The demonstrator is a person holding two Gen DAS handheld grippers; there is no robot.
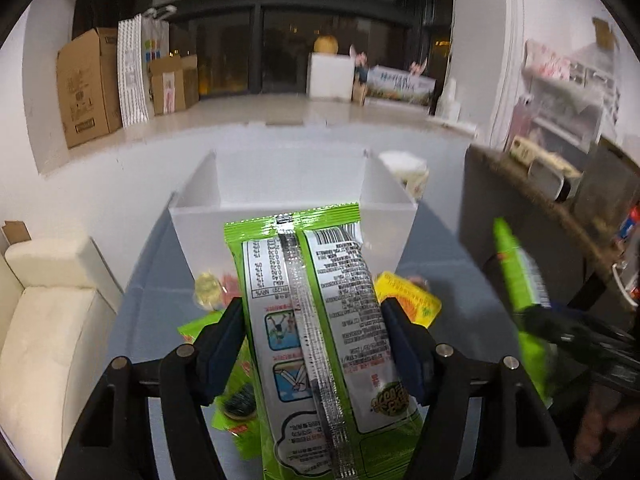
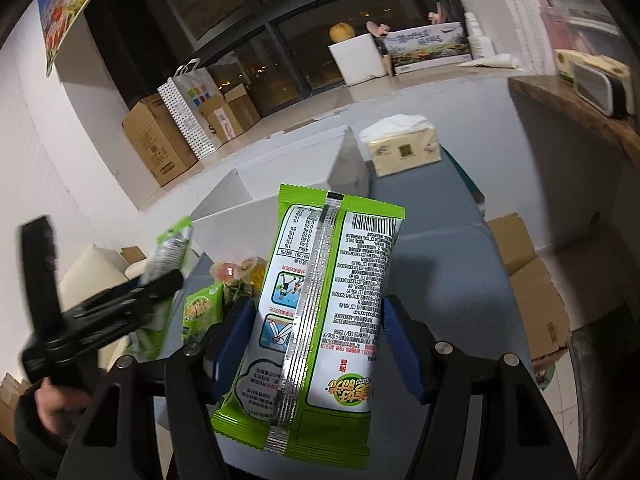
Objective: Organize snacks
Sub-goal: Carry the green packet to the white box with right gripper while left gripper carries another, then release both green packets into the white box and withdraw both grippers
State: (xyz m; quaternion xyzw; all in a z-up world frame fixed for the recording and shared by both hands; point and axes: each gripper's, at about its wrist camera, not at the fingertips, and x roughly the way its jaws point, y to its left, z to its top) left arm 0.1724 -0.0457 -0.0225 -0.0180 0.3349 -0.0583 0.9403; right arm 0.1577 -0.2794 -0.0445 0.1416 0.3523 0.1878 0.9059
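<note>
— Snacks first: where are they?

— Two matching green snack packets are up off the table, one in each claw. The left gripper (image 1: 312, 316) pinches its green packet (image 1: 316, 320) across the width, blue pads (image 1: 226, 344) pressed against both long edges, printed back and silver seam facing up. The packet's far end reaches over the near wall of the white divided box (image 1: 288, 184).

— And the other claw?

— Same story. The right gripper (image 2: 316, 332) is clamped on the second green packet (image 2: 324, 300), pads (image 2: 394, 328) tight on either side, barcode and seam upward. In the left wrist view this second packet shows at the right edge, blurred and seen edge-on.

— What is still lying on the table?

— On the grey tabletop (image 1: 440, 256), near the box's front wall: a yellow packet (image 1: 412, 300) just right of the left claw, a couple of small jelly cups (image 1: 208, 286) to the left, and more green packets (image 1: 236, 404) underneath the held one. The right wrist view shows the same jelly cups (image 2: 240, 270) and a small green packet (image 2: 202, 308) left of its claw.

— Is anything in the box?

— Its compartments look white and bare from here, though the held packet hides part of the middle one, so I cannot tell fully.

— Anything beside the box?

— A tissue pack (image 2: 404, 148) sits on the table just right of it, at the far end. A hand (image 2: 52, 404) grips the left tool at the lower left of the right wrist view.
</note>
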